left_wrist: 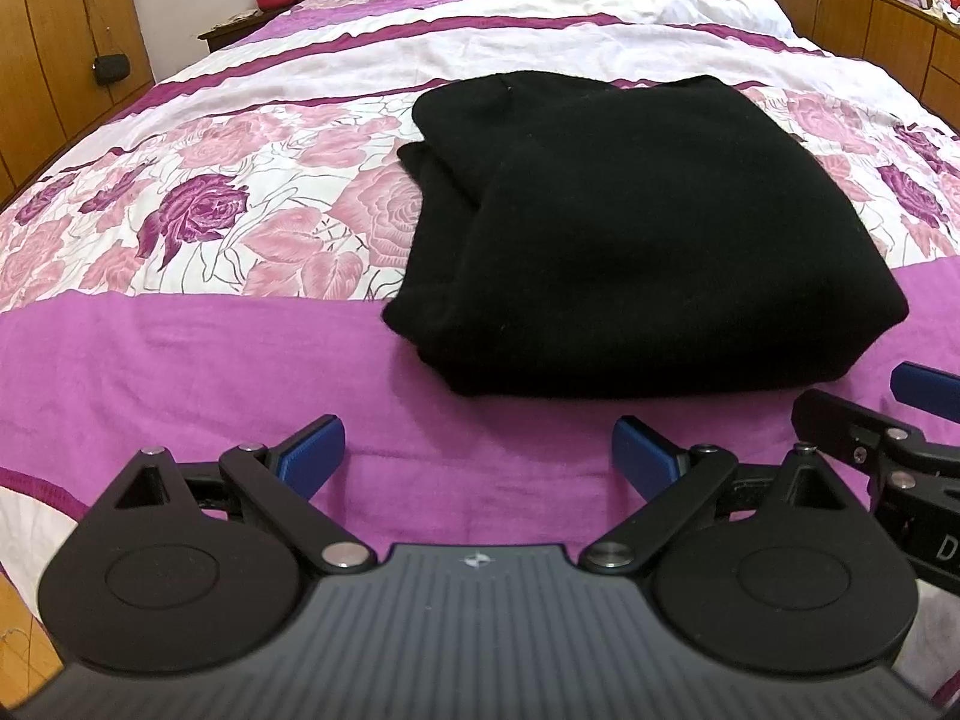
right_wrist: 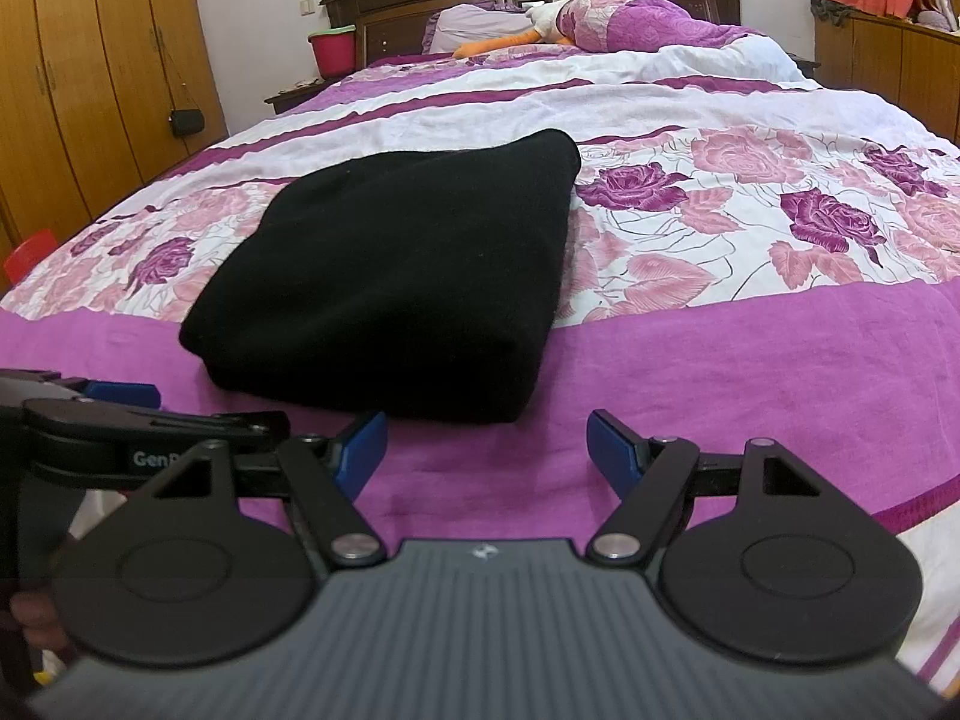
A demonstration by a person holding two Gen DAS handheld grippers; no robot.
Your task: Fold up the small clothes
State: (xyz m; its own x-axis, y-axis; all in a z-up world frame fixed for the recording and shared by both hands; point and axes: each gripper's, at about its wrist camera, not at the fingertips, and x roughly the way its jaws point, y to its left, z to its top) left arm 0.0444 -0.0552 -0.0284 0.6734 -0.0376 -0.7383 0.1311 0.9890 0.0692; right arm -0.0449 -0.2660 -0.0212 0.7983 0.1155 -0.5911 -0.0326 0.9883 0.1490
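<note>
The black garment [left_wrist: 648, 228] lies folded into a compact block on the bedspread [left_wrist: 180, 360], just ahead of the left gripper [left_wrist: 478, 456] and right gripper [right_wrist: 487, 450], both spread and empty. Any last tidying should probably press the loose left-hand layers flat without dragging the stack.

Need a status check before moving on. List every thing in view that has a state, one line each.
black garment: folded into a compact stack, lying flat on the bed, not held.
left gripper: open, fingers empty, short of the garment.
right gripper: open, fingers empty, short of the garment.
bedspread: spread over the bed, lightly wrinkled.
red bucket: upright beside the headboard.
wardrobe doors: closed.
</note>
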